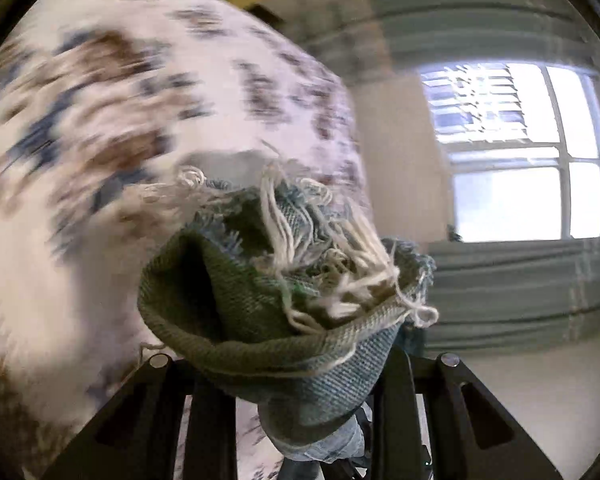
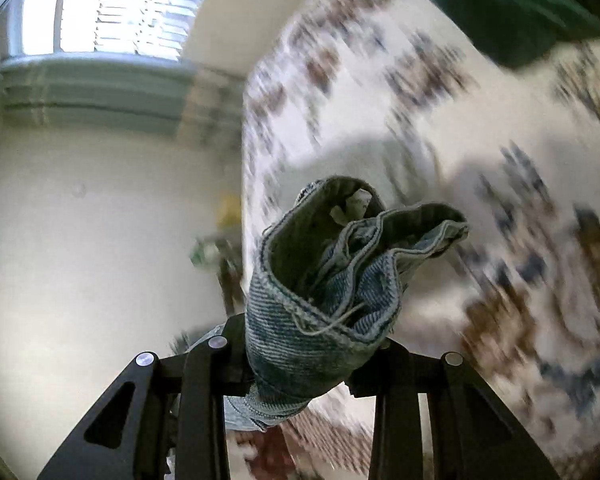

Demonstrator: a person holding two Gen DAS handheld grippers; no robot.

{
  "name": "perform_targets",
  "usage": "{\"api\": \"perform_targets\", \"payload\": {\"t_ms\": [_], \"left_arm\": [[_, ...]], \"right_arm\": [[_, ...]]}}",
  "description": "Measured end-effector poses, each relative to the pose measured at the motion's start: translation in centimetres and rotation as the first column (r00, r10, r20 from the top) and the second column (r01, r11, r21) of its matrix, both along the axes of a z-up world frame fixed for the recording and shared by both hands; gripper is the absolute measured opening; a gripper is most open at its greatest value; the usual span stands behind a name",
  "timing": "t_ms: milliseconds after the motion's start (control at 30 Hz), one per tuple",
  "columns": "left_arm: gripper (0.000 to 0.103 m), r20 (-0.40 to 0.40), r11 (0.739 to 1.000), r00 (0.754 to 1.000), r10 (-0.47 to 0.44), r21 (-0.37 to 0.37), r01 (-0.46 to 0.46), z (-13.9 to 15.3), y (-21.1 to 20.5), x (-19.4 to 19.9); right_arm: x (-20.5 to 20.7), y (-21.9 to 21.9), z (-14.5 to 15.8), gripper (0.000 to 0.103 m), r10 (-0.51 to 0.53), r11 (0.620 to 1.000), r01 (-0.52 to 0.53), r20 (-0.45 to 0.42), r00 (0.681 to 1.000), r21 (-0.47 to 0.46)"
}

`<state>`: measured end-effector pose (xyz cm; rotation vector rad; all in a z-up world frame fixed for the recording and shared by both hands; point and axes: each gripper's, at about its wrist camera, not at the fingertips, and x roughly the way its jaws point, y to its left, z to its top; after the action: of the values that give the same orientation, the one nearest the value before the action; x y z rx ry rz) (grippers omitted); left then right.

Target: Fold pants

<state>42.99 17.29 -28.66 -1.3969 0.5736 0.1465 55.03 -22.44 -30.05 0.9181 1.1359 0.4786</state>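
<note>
The pants are blue denim jeans. In the left wrist view my left gripper [image 1: 300, 384] is shut on a frayed hem [image 1: 300, 280] with loose white threads, bunched up in front of the camera. In the right wrist view my right gripper [image 2: 304, 364] is shut on a stitched denim edge [image 2: 340, 264], folded in layers above the fingers. Both grippers hold the jeans lifted in the air. The rest of the pants hangs below, out of sight.
A bed with a white cover [image 1: 100, 120] printed in brown and blue shows blurred in both views, and appears in the right wrist view too [image 2: 460, 160]. A window [image 1: 520, 152] and a grey-green radiator band [image 1: 520, 292] stand on the pale wall. A dark green cloth [image 2: 520, 8] lies at the top right.
</note>
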Motion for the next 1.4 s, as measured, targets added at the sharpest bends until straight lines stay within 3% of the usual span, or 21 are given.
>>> {"api": "perform_targets", "payload": {"t_ms": [100,167,267,333,467,600,767,867,933,967,1000,1067,1133,1267,1333,1400], "left_arm": [[0.022,0.064,0.996,0.994,-0.088,0.039,0.085,1.7,3.2,8.0],[0.022,0.079,0.991,0.989,-0.125,0.057,0.121,1.2,5.2,12.1],[0.022,0.069,0.980,0.980,-0.188,0.080,0.182,-1.6,7.3,17.5],[0.022,0.026,0.970,0.972,-0.233,0.077,0.230,-5.5,8.4,19.8],[0.022,-0.130,0.947,0.947,-0.294,0.093,0.307,-13.2,9.3,20.7],[0.022,-0.207,0.940,0.924,-0.320,0.056,0.338,-17.2,9.3,18.5],[0.026,-0.249,0.927,0.903,-0.351,0.041,0.372,-17.6,8.9,16.9],[0.031,-0.312,0.907,0.869,-0.383,0.051,0.418,-16.6,8.4,16.8],[0.043,-0.393,0.883,0.835,-0.385,0.105,0.457,-15.3,7.9,16.6],[0.058,-0.437,0.867,0.816,-0.378,0.142,0.478,-14.9,7.8,16.6],[0.072,-0.507,0.829,0.783,-0.360,0.211,0.518,-13.7,7.2,16.4],[0.078,-0.571,0.756,0.749,-0.336,0.311,0.576,-12.0,6.2,15.9],[0.084,-0.620,0.646,0.724,-0.301,0.426,0.633,-9.7,4.7,14.8],[0.085,-0.661,0.484,0.698,-0.275,0.533,0.694,-6.2,1.8,12.5],[0.085,-0.656,0.430,0.706,-0.268,0.575,0.697,-4.7,0.8,11.1],[0.085,-0.645,0.391,0.716,-0.267,0.607,0.692,-2.9,-0.1,9.9]], "right_arm": [[4.8,2.7,2.0,0.034,-0.079,0.997,0.079,0.075,0.994,0.005],[7.9,4.7,1.8,0.034,-0.134,0.991,0.134,0.111,0.985,0.010],[10.8,7.0,-0.8,0.034,-0.182,0.983,0.184,0.118,0.976,-0.005],[11.6,8.3,-4.6,0.034,-0.205,0.978,0.207,0.084,0.975,-0.017],[10.9,10.7,-13.3,0.034,-0.200,0.976,0.197,-0.025,0.979,-0.091],[8.8,11.0,-17.3,0.034,-0.225,0.972,0.218,-0.075,0.972,-0.092],[8.3,11.2,-18.8,0.039,-0.220,0.972,0.209,-0.104,0.970,-0.105],[7.9,11.0,-19.3,0.058,-0.199,0.975,0.179,-0.161,0.967,-0.132],[7.6,10.5,-19.3,0.072,-0.201,0.969,0.167,-0.190,0.961,-0.181],[7.4,10.4,-18.9,0.073,-0.195,0.964,0.152,-0.188,0.963,-0.218],[7.1,10.5,-18.1,0.078,-0.181,0.953,0.128,-0.176,0.968,-0.276],[6.5,10.8,-16.5,0.087,-0.150,0.924,0.086,-0.145,0.978,-0.373],[5.5,11.4,-14.1,0.096,-0.114,0.871,0.045,-0.111,0.987,-0.489],[3.0,13.0,-9.4,0.103,-0.045,0.705,0.003,-0.041,0.998,-0.709],[1.2,13.5,-6.8,0.103,-0.024,0.633,0.019,0.005,1.000,-0.774],[-0.7,13.7,-4.3,0.103,-0.007,0.590,0.036,0.040,0.999,-0.806]]}}
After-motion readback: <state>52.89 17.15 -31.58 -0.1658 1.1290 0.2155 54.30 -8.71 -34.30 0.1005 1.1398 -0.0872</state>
